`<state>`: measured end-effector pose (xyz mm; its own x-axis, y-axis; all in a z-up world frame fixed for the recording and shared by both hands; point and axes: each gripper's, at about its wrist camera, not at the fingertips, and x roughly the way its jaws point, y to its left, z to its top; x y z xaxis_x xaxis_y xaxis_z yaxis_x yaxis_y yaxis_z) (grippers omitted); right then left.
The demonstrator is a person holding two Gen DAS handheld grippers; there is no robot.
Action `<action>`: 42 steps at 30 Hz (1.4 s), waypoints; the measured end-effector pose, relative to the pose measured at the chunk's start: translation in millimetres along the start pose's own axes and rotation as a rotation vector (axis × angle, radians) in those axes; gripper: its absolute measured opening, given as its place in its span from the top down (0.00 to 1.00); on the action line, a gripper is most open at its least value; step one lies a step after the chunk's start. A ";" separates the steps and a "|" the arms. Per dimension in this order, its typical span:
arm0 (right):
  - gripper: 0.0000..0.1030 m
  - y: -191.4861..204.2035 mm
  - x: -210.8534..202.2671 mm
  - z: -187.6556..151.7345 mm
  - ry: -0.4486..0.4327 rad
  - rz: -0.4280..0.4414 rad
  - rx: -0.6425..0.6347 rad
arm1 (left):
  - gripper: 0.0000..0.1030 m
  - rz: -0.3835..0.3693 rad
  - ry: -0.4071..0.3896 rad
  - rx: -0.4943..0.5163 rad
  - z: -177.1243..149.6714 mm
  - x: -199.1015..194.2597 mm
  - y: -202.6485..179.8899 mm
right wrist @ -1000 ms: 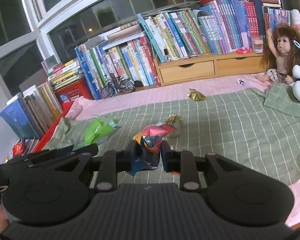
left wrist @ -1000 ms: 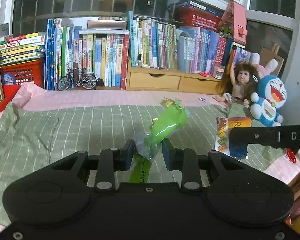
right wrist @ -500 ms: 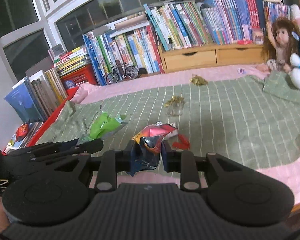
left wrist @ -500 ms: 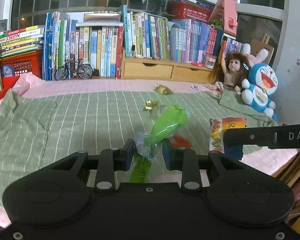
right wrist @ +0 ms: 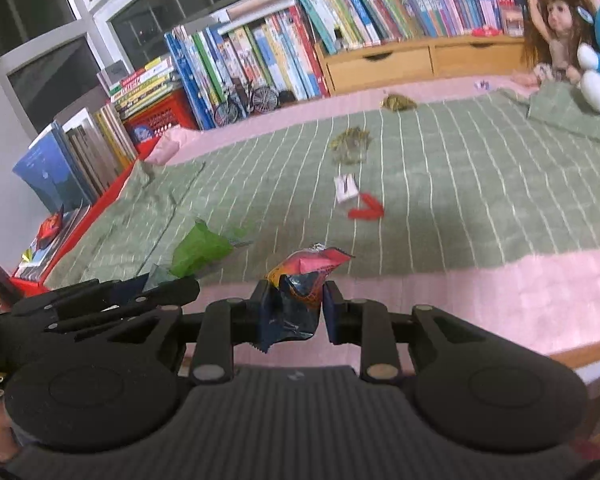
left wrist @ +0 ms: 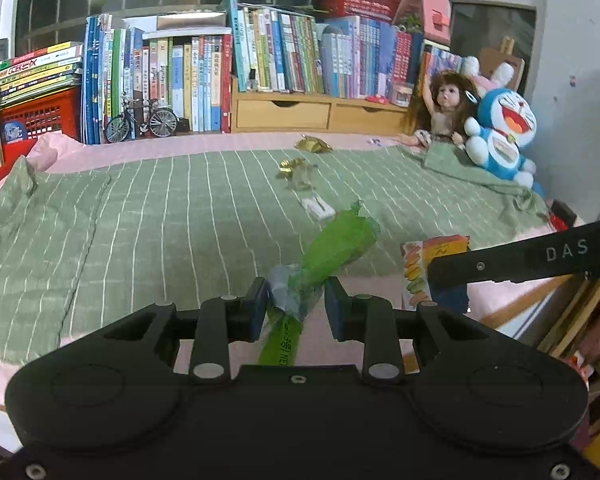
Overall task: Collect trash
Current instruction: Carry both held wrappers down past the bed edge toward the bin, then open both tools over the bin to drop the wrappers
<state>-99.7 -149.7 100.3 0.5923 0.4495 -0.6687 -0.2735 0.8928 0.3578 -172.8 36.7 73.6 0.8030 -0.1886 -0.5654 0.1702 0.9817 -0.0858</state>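
Observation:
My left gripper [left wrist: 295,303] is shut on a crumpled green plastic wrapper [left wrist: 336,246] that sticks up and forward over the bed's near edge. My right gripper [right wrist: 292,307] is shut on a red and dark blue snack bag [right wrist: 306,276]. In the right wrist view the left gripper [right wrist: 140,294] shows at lower left with the green wrapper [right wrist: 200,248]. On the green striped blanket [right wrist: 460,184] lie a red scrap [right wrist: 366,208], a white paper piece [right wrist: 346,188], a clear crinkled wrapper [right wrist: 350,144] and a gold wrapper [right wrist: 398,102].
Rows of books [left wrist: 260,56], a wooden drawer unit [left wrist: 320,114] and a small bicycle model [left wrist: 142,120] line the far side. A doll [left wrist: 446,106] and a blue plush toy [left wrist: 500,136] sit at the right. A red crate [left wrist: 36,118] stands at the left.
Both grippers have pulled back and sunk toward the bed's near edge, still shut on their wrappers. More blanket and the pink sheet edge now show in front of them.

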 end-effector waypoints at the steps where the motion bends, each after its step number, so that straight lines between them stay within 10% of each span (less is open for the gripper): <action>1: 0.70 -0.7 0.7 -4.4 0.009 0.000 0.000 | 0.72 -0.003 0.005 0.002 -4.9 -0.9 -1.4; 17: 0.68 -12.2 13.8 -82.1 0.139 0.004 0.034 | 0.72 -0.034 0.109 0.045 -93.4 -10.2 -21.5; 37: 0.66 -23.3 66.2 -142.7 0.378 -0.054 0.110 | 0.71 0.022 0.463 -0.050 -156.9 41.2 -2.9; 42: 0.46 -20.2 73.3 -139.6 0.381 -0.054 0.104 | 0.52 0.046 0.486 -0.054 -158.1 46.9 -2.3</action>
<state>-156.6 -130.7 -46.9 0.2744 0.3979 -0.8754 -0.1600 0.9166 0.3664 -225.8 29.9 -82.4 0.4471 -0.1234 -0.8860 0.1005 0.9911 -0.0873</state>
